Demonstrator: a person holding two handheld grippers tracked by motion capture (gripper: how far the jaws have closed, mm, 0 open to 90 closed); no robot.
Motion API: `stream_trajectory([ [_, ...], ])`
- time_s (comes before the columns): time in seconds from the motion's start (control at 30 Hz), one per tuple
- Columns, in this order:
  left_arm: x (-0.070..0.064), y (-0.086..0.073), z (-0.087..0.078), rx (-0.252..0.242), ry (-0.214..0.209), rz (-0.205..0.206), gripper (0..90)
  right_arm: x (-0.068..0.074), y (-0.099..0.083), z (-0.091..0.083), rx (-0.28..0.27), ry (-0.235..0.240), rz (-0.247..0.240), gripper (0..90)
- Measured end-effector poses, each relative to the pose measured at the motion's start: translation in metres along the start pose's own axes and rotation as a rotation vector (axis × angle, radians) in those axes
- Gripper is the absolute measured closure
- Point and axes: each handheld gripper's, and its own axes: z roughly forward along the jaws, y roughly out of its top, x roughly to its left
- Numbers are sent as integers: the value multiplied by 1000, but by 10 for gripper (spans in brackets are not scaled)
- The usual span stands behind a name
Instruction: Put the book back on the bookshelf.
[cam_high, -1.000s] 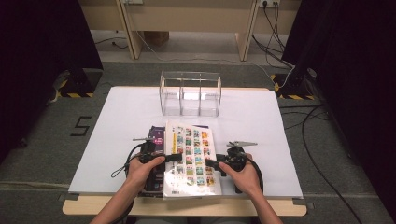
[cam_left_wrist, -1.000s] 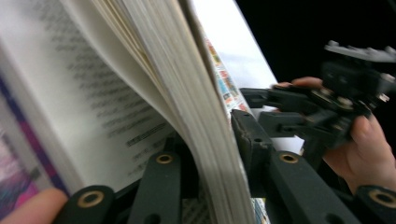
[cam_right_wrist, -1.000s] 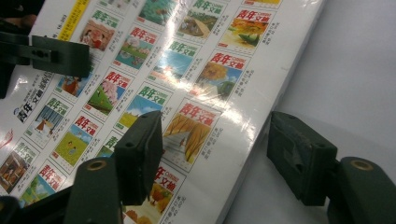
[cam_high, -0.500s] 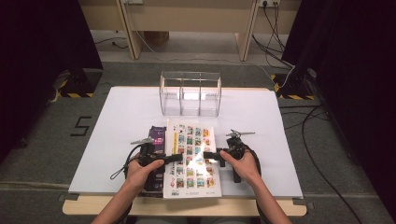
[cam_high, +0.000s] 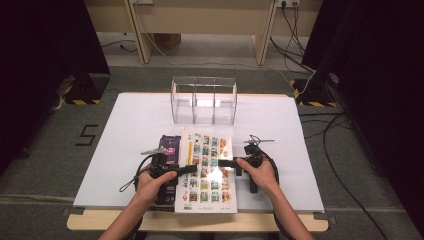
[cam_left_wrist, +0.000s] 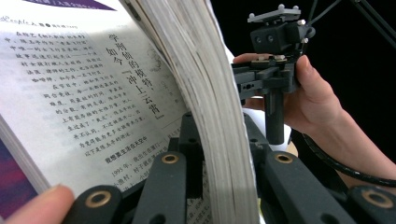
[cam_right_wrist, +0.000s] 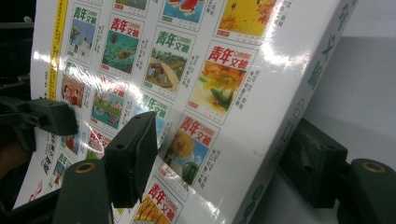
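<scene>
Thick magazine (cam_high: 206, 170), glossy cover grid, near table edge, partly opened

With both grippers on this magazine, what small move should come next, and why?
Probably lift the magazine a little, both grippers together. The left gripper has its jaws around the page edge, the right gripper straddles the spine side, and the clear organizer stands open behind.

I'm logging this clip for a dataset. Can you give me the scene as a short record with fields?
setting: white table, a person seated at its near edge
main item: thick magazine with a grid of small cover pictures, closed side up
left tool: jaws around a block of the magazine's pages at its left edge
right tool: jaws astride the spine edge, one on the cover, one below
other item: clear divided box at the table's far side, apart from the magazine
</scene>
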Motion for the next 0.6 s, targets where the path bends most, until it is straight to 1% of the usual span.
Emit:
stream_trajectory([
  [0.23, 0, 0, 0, 2, 5, 4, 755, 0, 0, 0, 2, 3, 5, 321],
  [0.33, 0, 0, 0, 4, 2, 2, 755, 0, 1, -1, 2, -4, 4, 334],
  [0.4, 0, 0, -1, 2, -1, 1, 754, 1, 2, -2, 2, -1, 11, 348],
  [0.6, 1, 1, -1, 9, 0, 0, 750, 3, 2, -4, 1, -7, 4, 357],
])
